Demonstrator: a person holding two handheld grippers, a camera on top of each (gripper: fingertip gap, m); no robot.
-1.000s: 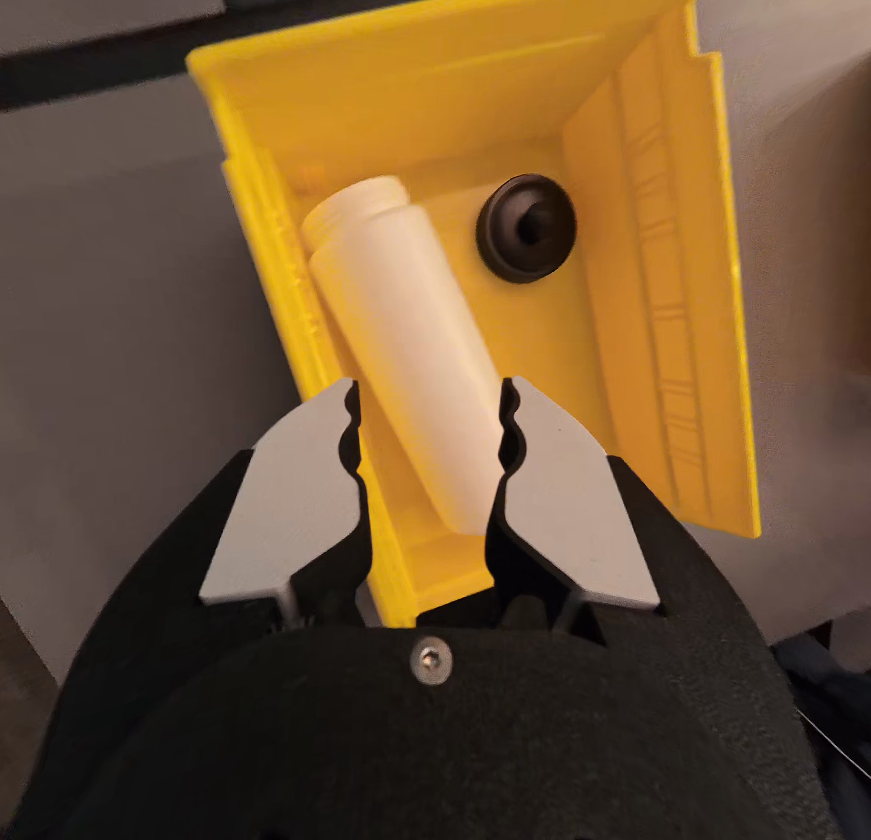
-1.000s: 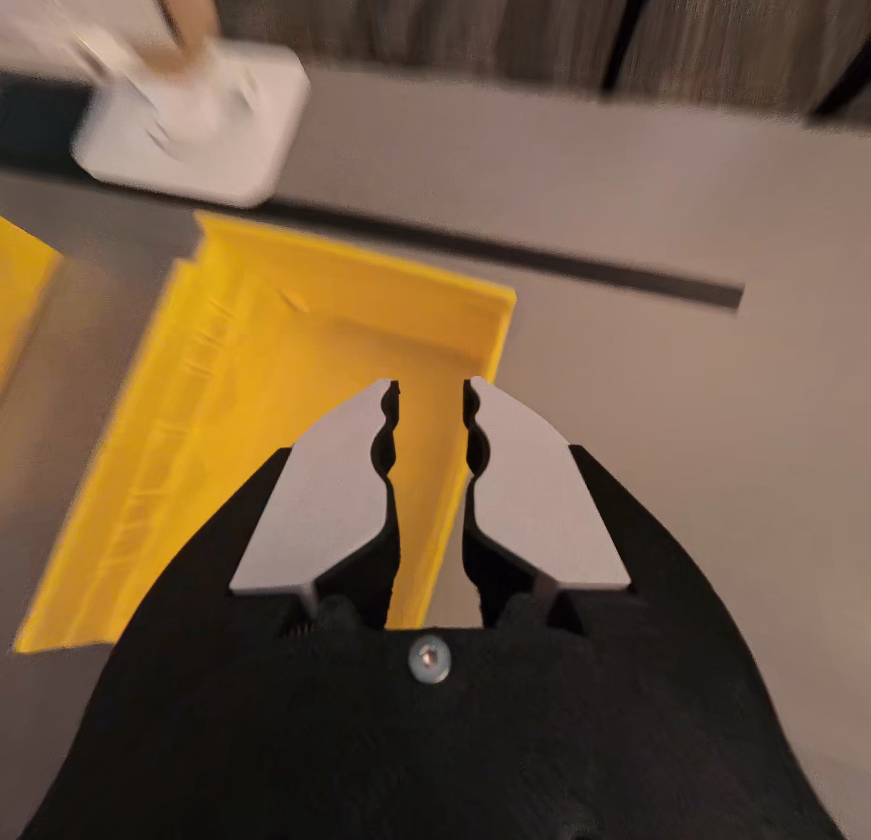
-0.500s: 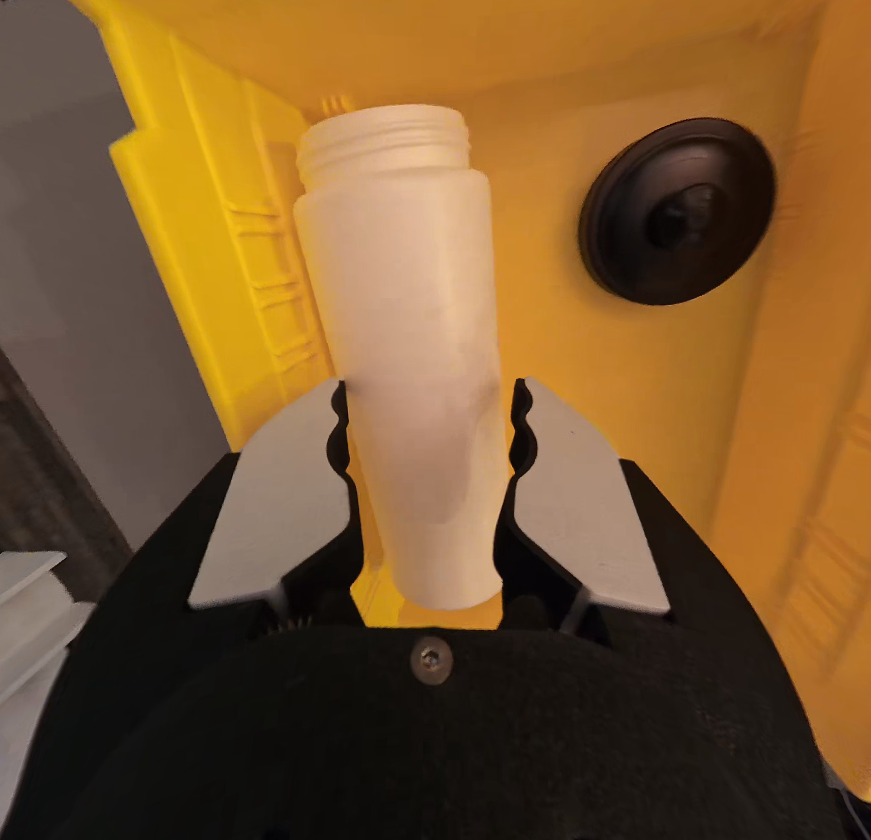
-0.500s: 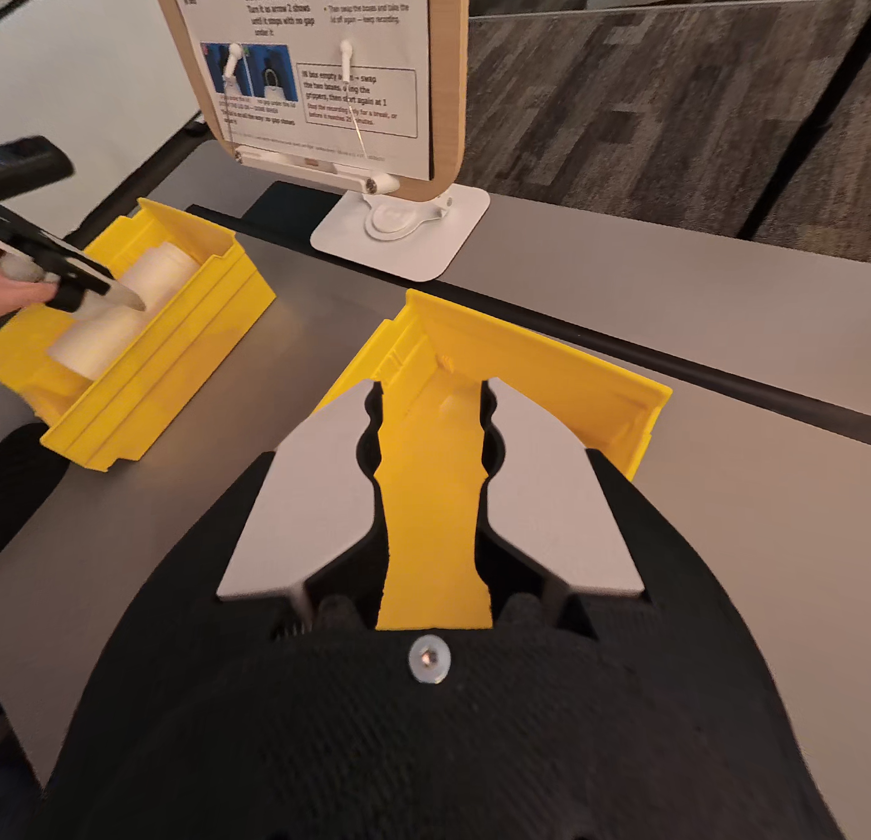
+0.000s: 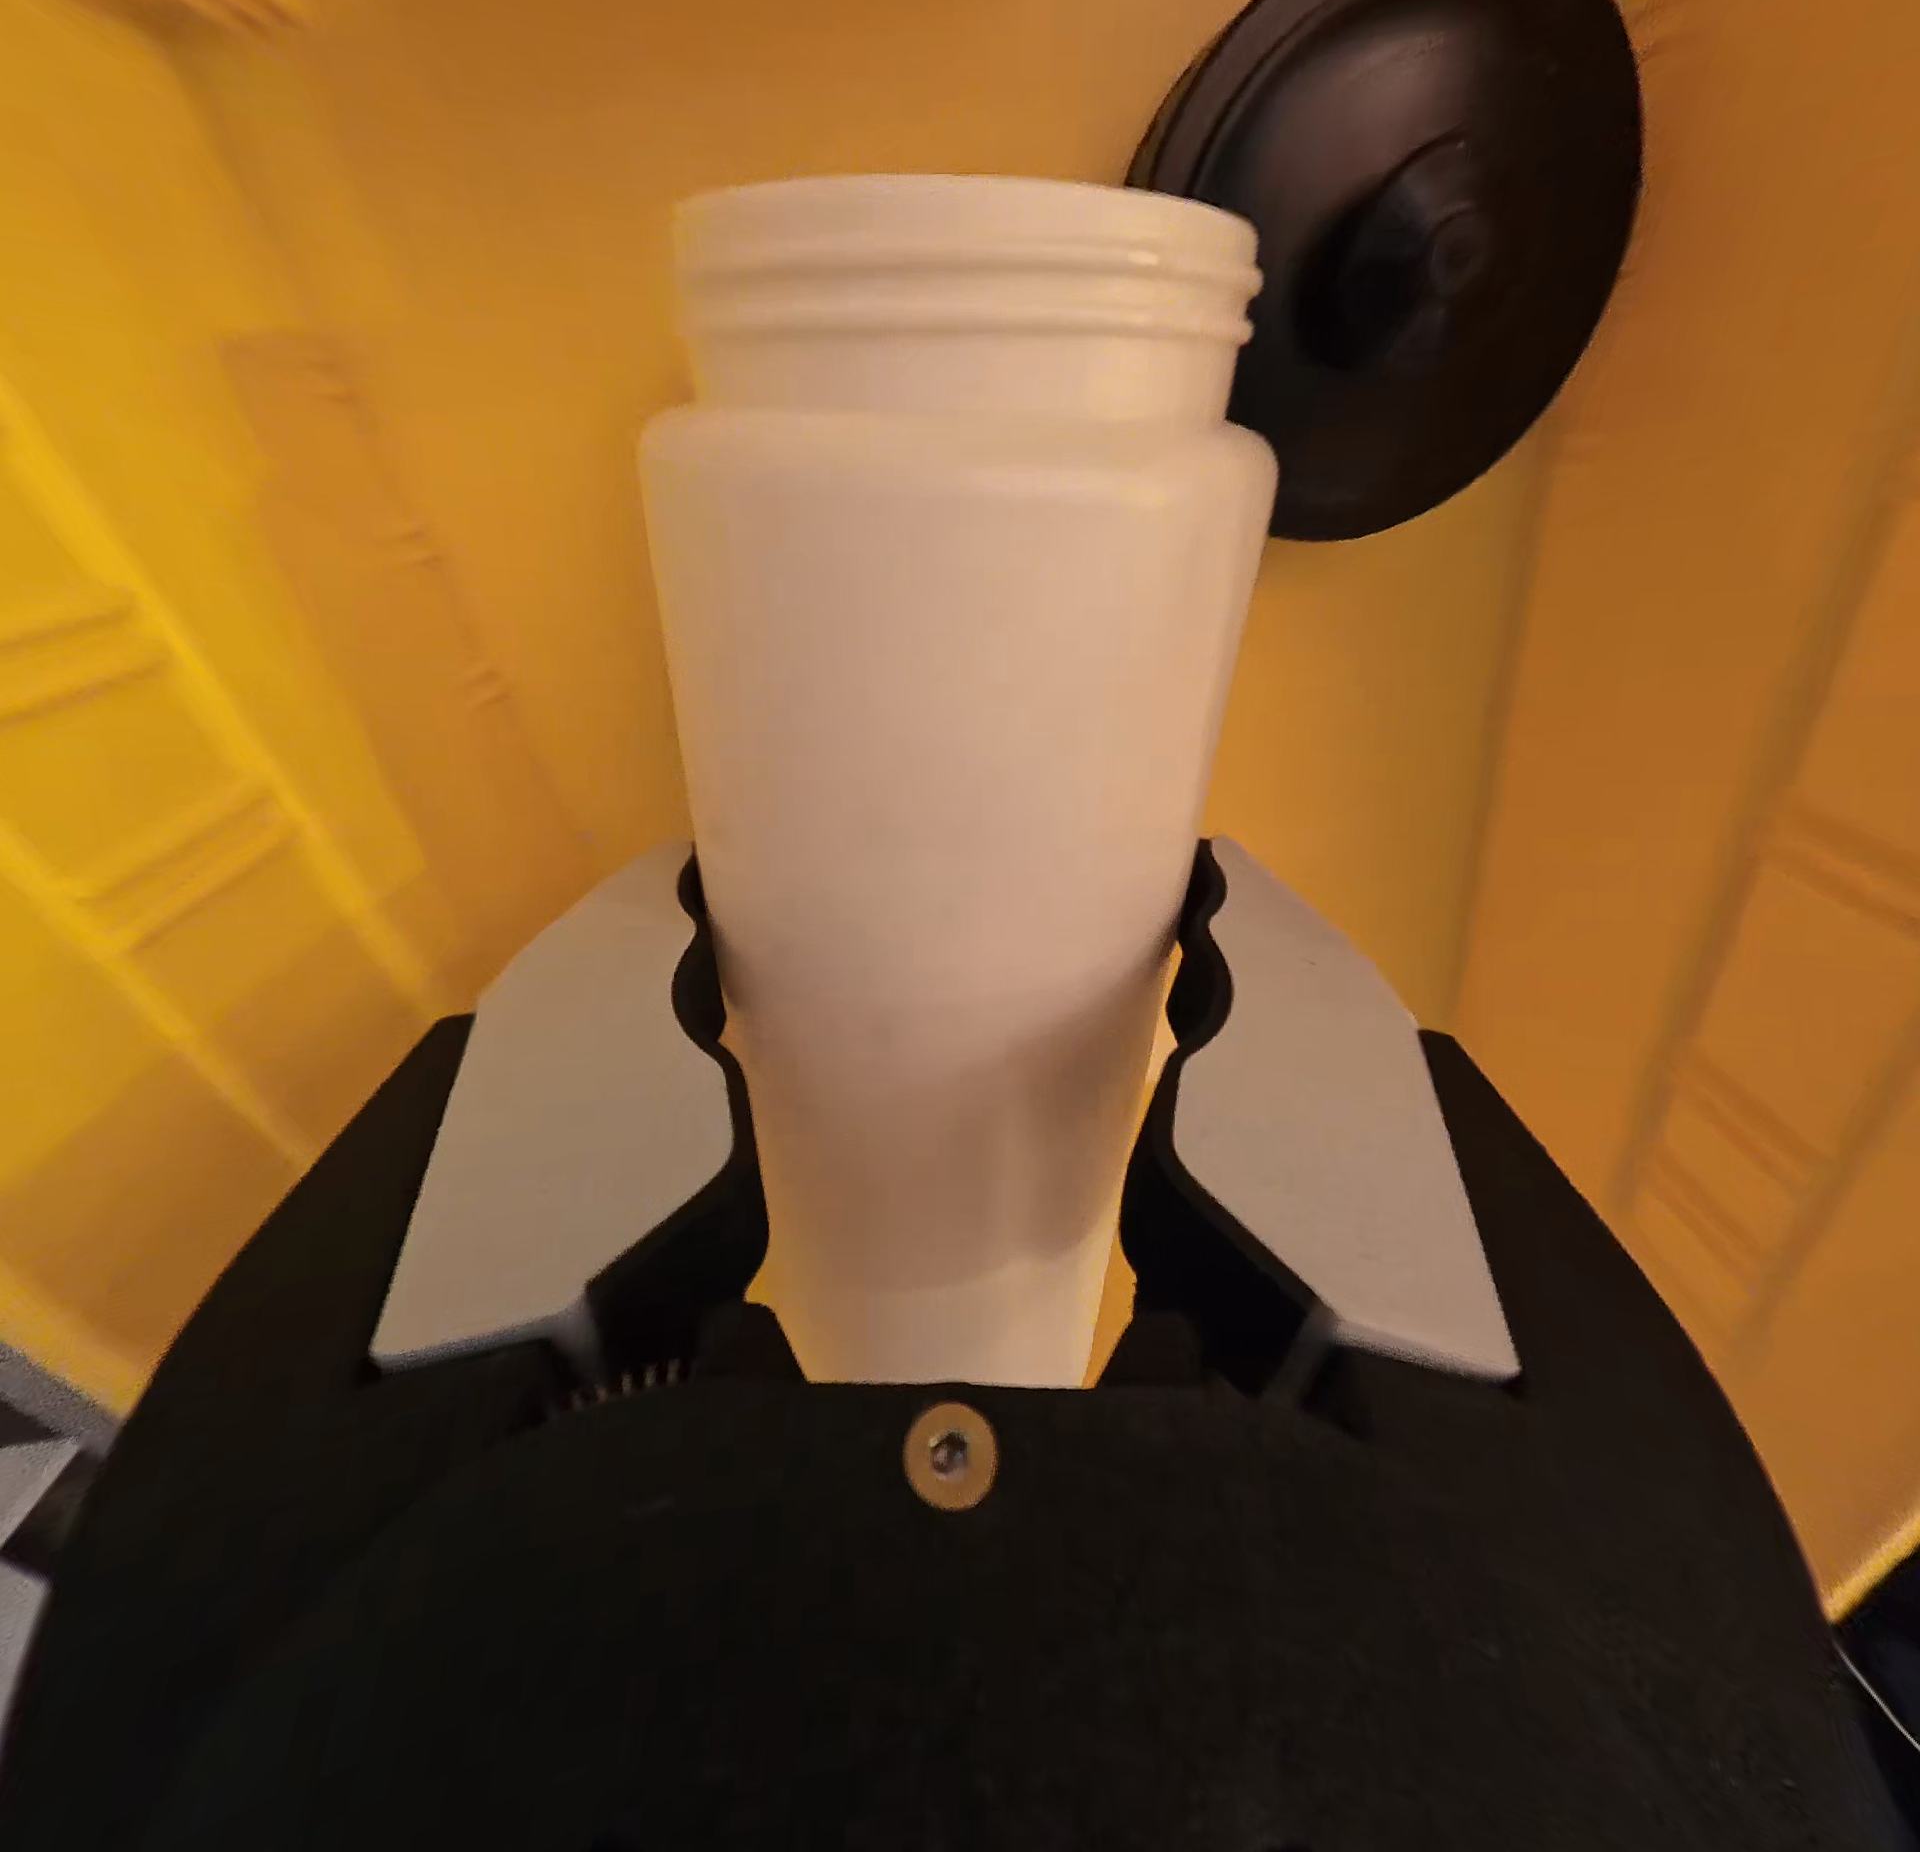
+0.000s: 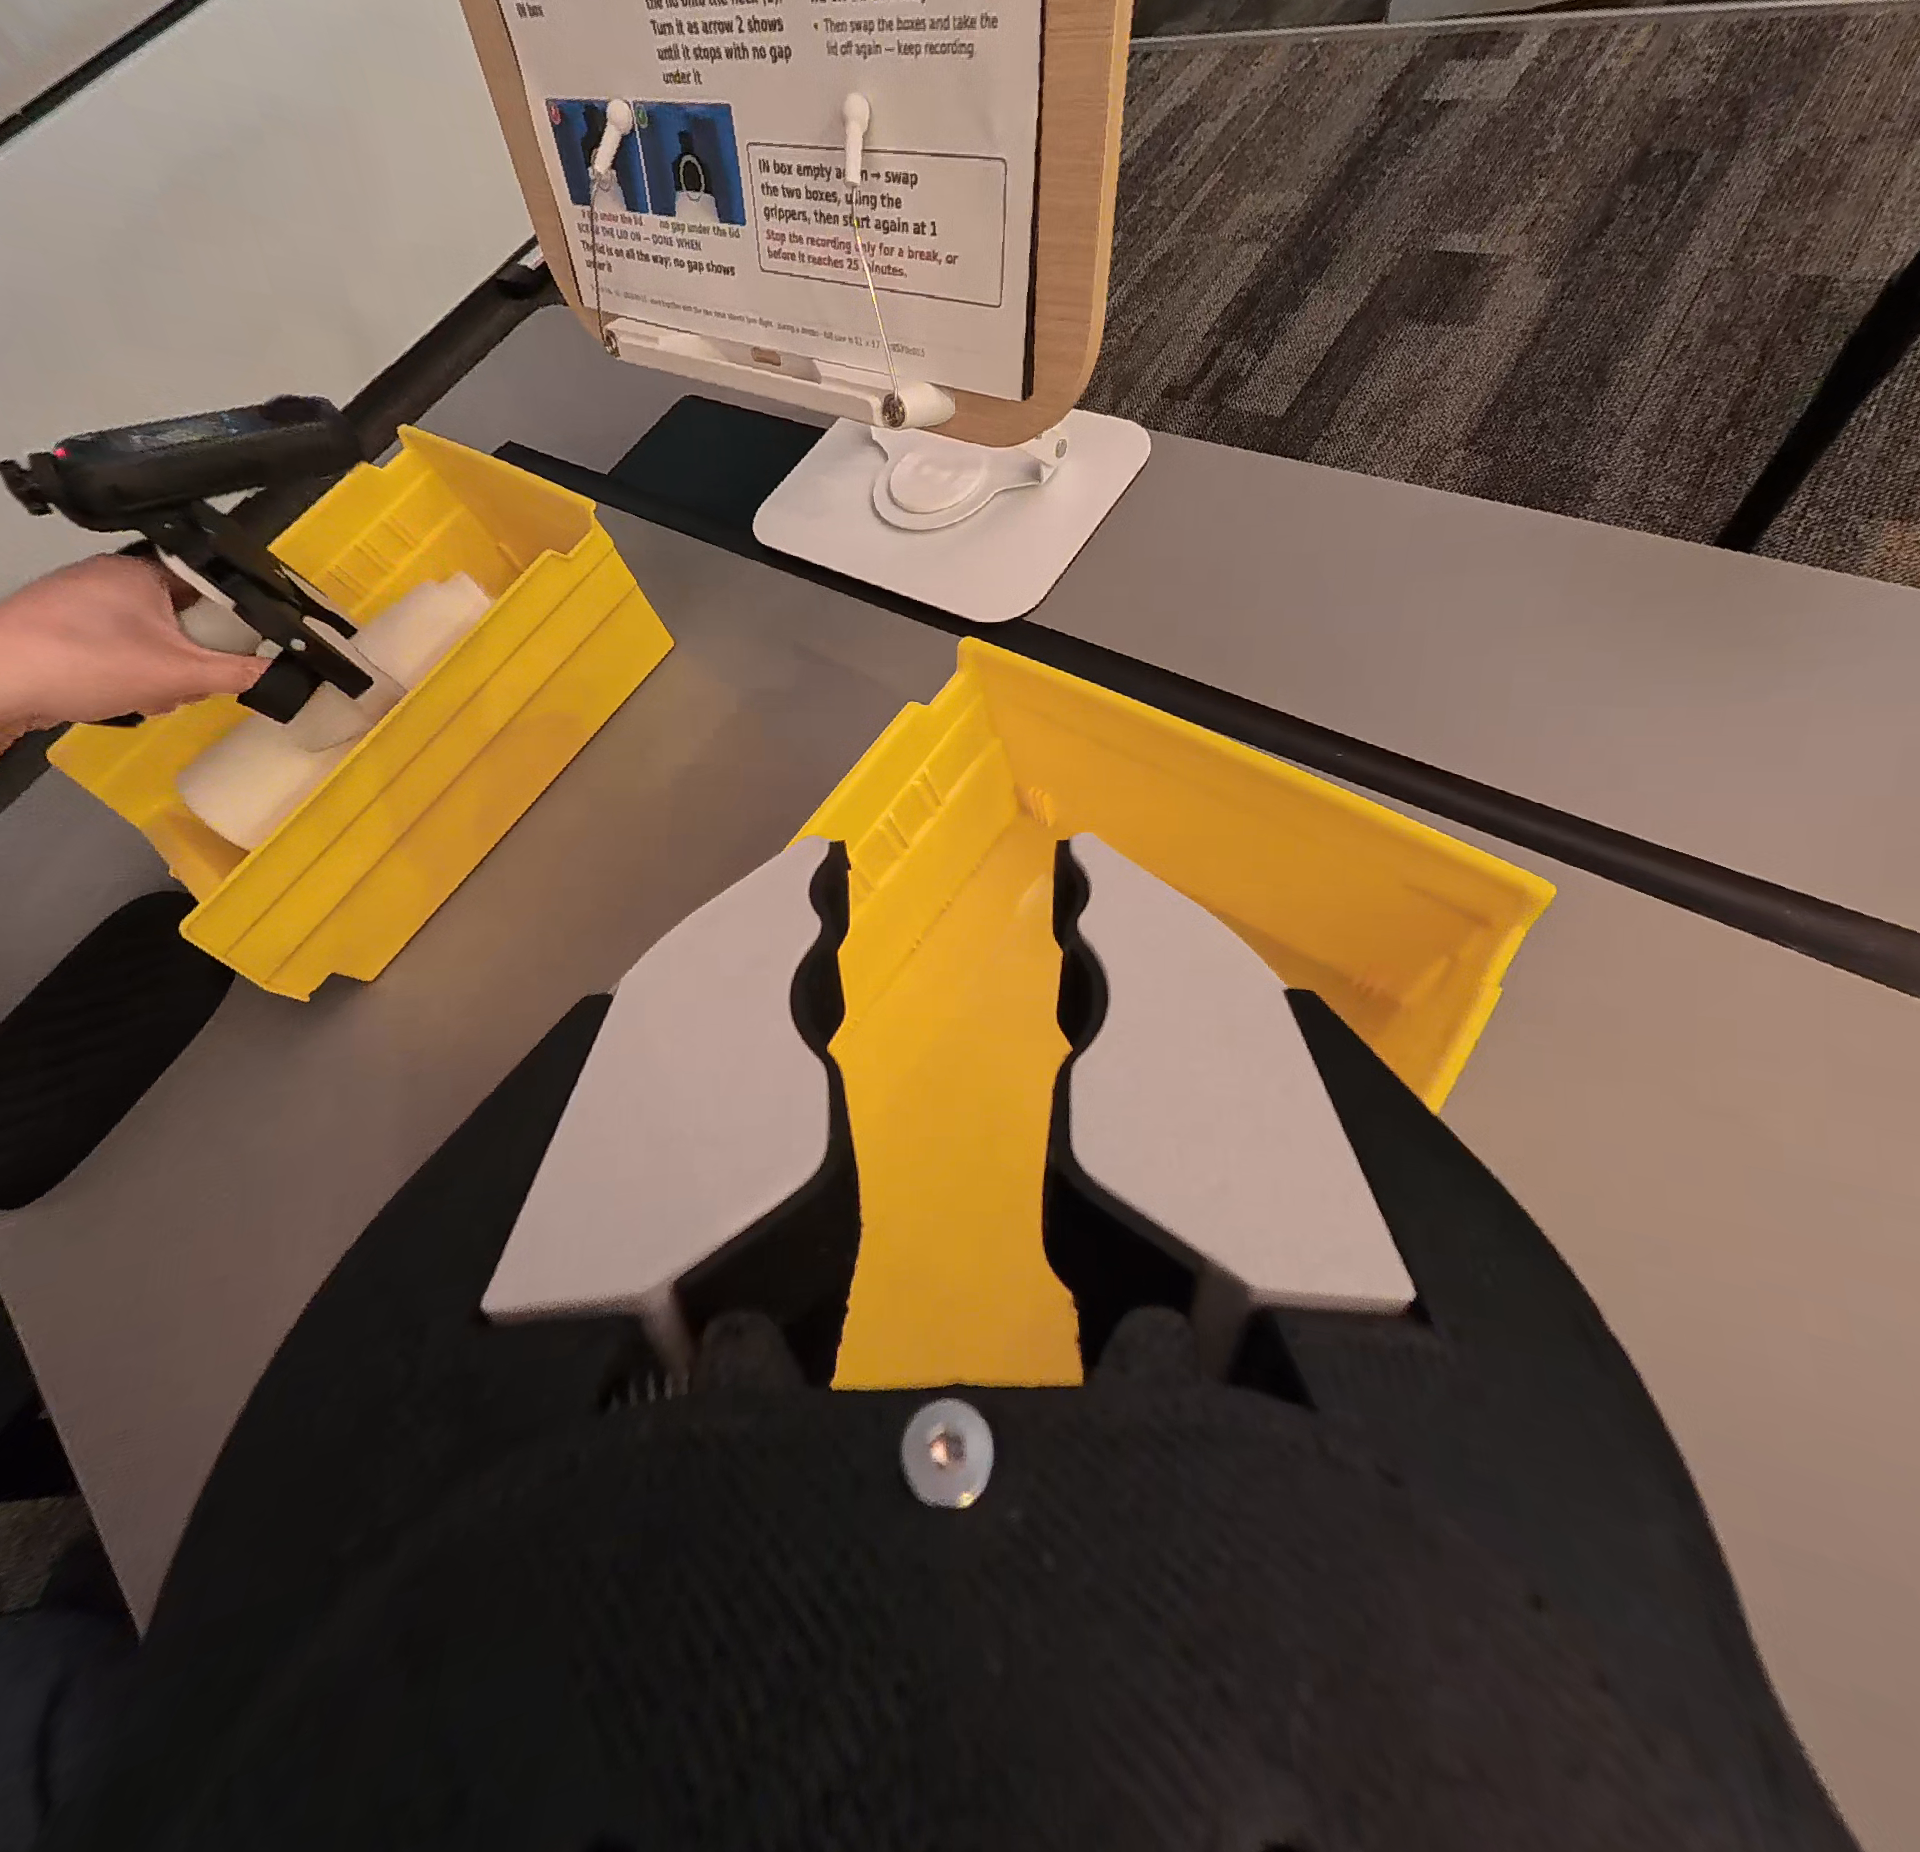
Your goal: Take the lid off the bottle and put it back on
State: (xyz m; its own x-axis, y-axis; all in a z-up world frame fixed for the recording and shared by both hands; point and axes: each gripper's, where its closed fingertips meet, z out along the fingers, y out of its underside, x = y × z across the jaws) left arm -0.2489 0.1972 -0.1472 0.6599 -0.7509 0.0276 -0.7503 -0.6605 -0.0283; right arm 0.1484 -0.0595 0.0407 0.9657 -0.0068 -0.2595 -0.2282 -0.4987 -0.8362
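Bottle [image 5: 951, 763] now deeper between left gripper [image 5: 948, 955] fingers, touching both; right gripper [image 6: 951, 971] parted, empty

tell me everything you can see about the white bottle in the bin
The bottle is plain white, matte plastic, a tall cylinder with a narrower threaded neck. Its lid is off: the black lid lies apart beside the neck on the bin floor. The bottle lies on its side in the left yellow bin, neck pointing away from the left claw, whose fingers flank its lower body; actual contact is hard to confirm. The right wrist view shows it lying in that bin under the claw.
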